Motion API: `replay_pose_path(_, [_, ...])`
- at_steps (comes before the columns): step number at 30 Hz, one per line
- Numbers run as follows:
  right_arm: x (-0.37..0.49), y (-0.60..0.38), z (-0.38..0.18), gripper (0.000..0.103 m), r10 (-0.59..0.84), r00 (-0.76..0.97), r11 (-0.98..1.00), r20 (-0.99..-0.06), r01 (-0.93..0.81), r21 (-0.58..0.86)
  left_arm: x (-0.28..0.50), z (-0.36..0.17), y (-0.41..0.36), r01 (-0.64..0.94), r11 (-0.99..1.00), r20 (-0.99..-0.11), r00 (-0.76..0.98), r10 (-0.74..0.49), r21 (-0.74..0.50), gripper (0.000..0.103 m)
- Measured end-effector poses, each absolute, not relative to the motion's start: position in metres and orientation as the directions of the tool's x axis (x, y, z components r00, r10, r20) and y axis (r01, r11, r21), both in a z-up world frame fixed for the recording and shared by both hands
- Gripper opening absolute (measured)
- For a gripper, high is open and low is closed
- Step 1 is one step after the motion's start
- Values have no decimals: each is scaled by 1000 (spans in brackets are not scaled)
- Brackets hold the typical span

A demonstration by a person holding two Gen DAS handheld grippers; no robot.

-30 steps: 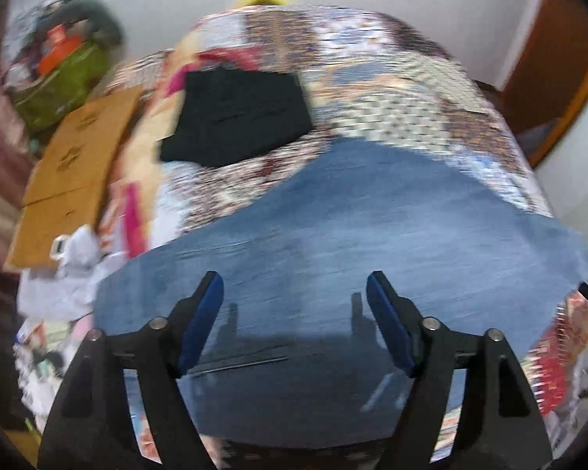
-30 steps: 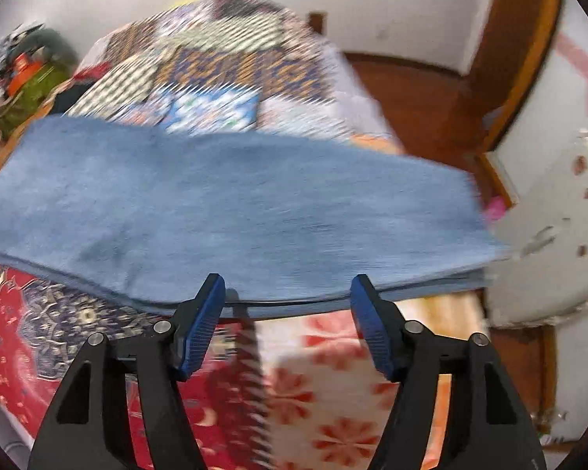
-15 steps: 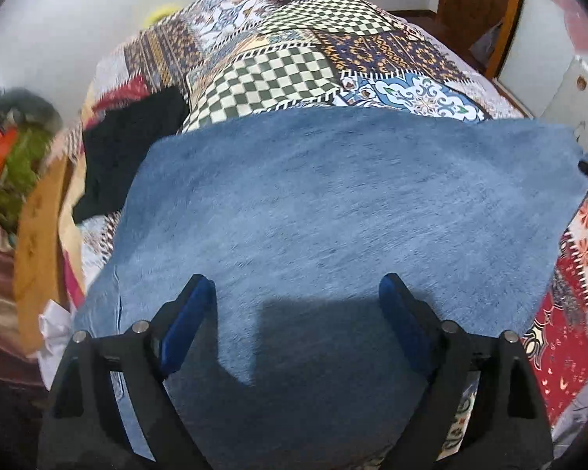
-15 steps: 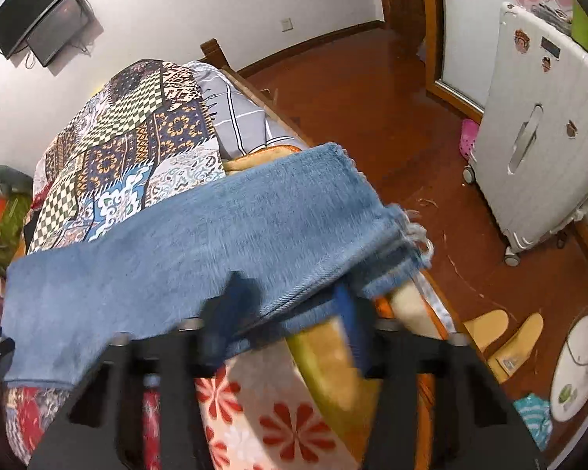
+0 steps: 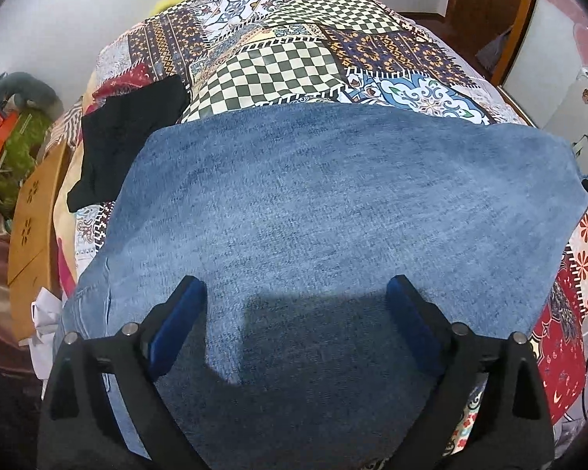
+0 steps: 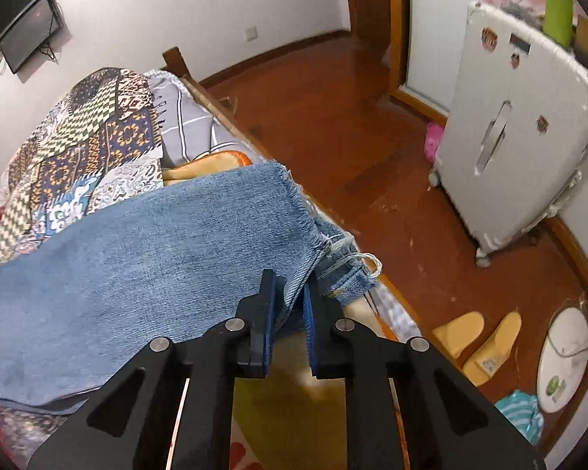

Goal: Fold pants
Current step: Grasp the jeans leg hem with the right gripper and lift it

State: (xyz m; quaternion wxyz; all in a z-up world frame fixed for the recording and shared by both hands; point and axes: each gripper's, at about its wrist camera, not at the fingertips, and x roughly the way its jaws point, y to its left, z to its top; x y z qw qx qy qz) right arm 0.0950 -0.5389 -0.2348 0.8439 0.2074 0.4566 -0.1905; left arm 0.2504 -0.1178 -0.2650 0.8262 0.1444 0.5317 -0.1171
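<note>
My right gripper [image 6: 290, 293] was closing on the frayed hem corner of the jeans [image 6: 145, 258], denim pinched between its blue pads; a second ago those jaws had stood wide apart short of the cloth. My left gripper [image 5: 296, 301] was opening wide above the jeans [image 5: 333, 203], holding nothing, wider than a second earlier. The jeans lay flat across the patchwork quilt [image 5: 278, 58], hem end at the bed's right edge. A black garment [image 5: 125, 133] sat on the quilt just beside the jeans' far left corner. Beyond the right edge, bare wooden floor [image 6: 333, 117] offered room, with a white suitcase [image 6: 517, 129] and yellow slippers [image 6: 478, 337] standing further out.
</note>
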Motion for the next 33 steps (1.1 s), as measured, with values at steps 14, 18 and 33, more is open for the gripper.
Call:
replay_pose_path(14, [62,-487,-224,59,164,582,819,-796,369,439,246,-264,-112,306,949,-915,399,-50,82,100])
replay_pose_path(18, [71,-498,-236,59,148,592,785,-792,416,458,240,-263,-109,305,949,-912,406,-59,75,101])
replay_pose_path(33, [96,-530,-237,14,38,621,773,-783,478,417,244,-264,-110,299,952,-919,390,-61,64,103])
